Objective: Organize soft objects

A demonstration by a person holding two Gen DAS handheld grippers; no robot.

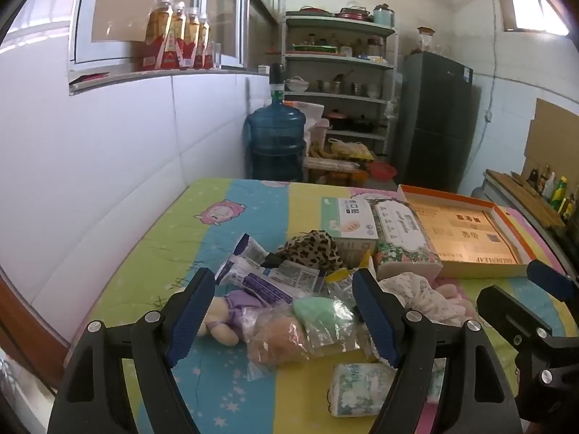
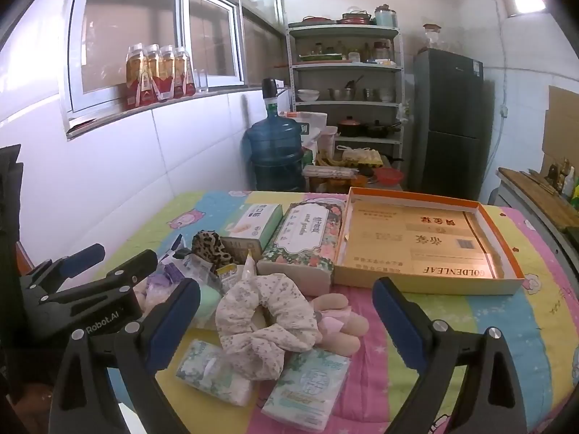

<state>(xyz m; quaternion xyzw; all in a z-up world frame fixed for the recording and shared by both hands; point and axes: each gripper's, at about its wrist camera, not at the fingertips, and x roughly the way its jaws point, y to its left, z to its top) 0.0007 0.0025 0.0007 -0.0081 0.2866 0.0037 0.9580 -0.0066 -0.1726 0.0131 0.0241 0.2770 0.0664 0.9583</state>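
Observation:
A heap of soft things lies on the colourful striped cloth [image 1: 152, 246]. In the left wrist view my left gripper [image 1: 282, 316] hangs open above bagged green and peach puffs [image 1: 300, 325] and a small plush doll in purple [image 1: 224, 314]; nothing is between its fingers. A leopard scrunchie [image 1: 315, 249] and a blue-white packet [image 1: 267, 275] lie behind. My right gripper [image 2: 286, 322] is open over a floral cream scrunchie [image 2: 267, 322], a pink plush [image 2: 340, 322] and two tissue packs [image 2: 307, 387]. An empty orange-rimmed box [image 2: 427, 238] sits at the back right.
A green-white carton [image 2: 260, 220] and a floral tissue box [image 2: 307, 242] stand behind the heap. A white tiled wall [image 1: 108, 166] borders the left. Beyond the table are a water jug [image 1: 277, 137], metal shelves [image 1: 340, 83] and a dark fridge [image 1: 434, 119].

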